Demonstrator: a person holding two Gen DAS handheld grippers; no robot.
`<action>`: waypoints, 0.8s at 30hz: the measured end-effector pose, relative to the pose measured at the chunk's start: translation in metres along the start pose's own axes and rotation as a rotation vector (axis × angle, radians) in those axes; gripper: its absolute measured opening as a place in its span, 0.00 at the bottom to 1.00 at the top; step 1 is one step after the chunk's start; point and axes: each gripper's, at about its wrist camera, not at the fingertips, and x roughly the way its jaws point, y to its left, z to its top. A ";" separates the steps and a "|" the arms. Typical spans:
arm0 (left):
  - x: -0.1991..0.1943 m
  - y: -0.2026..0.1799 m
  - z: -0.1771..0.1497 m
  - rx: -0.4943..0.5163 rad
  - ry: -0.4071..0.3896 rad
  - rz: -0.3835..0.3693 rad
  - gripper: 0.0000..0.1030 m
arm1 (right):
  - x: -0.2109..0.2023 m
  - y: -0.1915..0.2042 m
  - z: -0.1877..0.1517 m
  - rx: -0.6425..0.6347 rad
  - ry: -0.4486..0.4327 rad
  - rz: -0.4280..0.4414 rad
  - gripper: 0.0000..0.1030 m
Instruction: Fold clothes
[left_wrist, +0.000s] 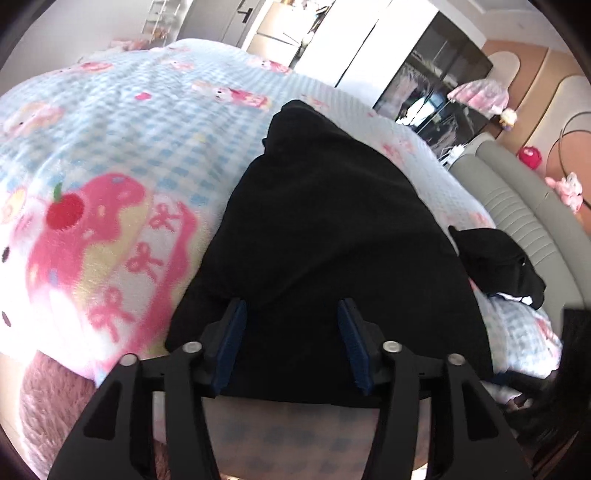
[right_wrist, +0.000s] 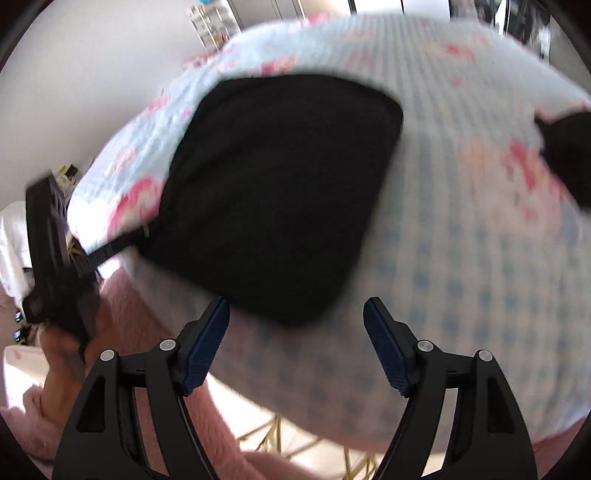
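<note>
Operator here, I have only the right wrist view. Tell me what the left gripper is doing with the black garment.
Observer: The left gripper is open, with both blue pads resting over the near edge of the black garment. Nothing is pinched.
Operator: Report what the dark shape at my right edge is.
Observer: It is a second black garment, crumpled on the checked blanket near the bed's grey padded edge, apart from the folded one.
Operator: Describe the far end of the main garment.
Observer: In the left wrist view it narrows to a bunched point toward the far side of the bed, not a flat square.
</note>
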 end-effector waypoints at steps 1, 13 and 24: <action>0.003 0.000 0.001 0.000 0.004 -0.003 0.58 | 0.005 -0.003 -0.004 0.002 0.011 -0.018 0.74; 0.009 -0.006 -0.002 0.060 0.041 0.086 0.60 | 0.038 -0.012 0.010 0.046 -0.053 -0.086 0.65; 0.010 0.031 0.004 -0.071 0.068 -0.009 0.47 | 0.027 -0.033 -0.010 0.028 -0.040 -0.141 0.70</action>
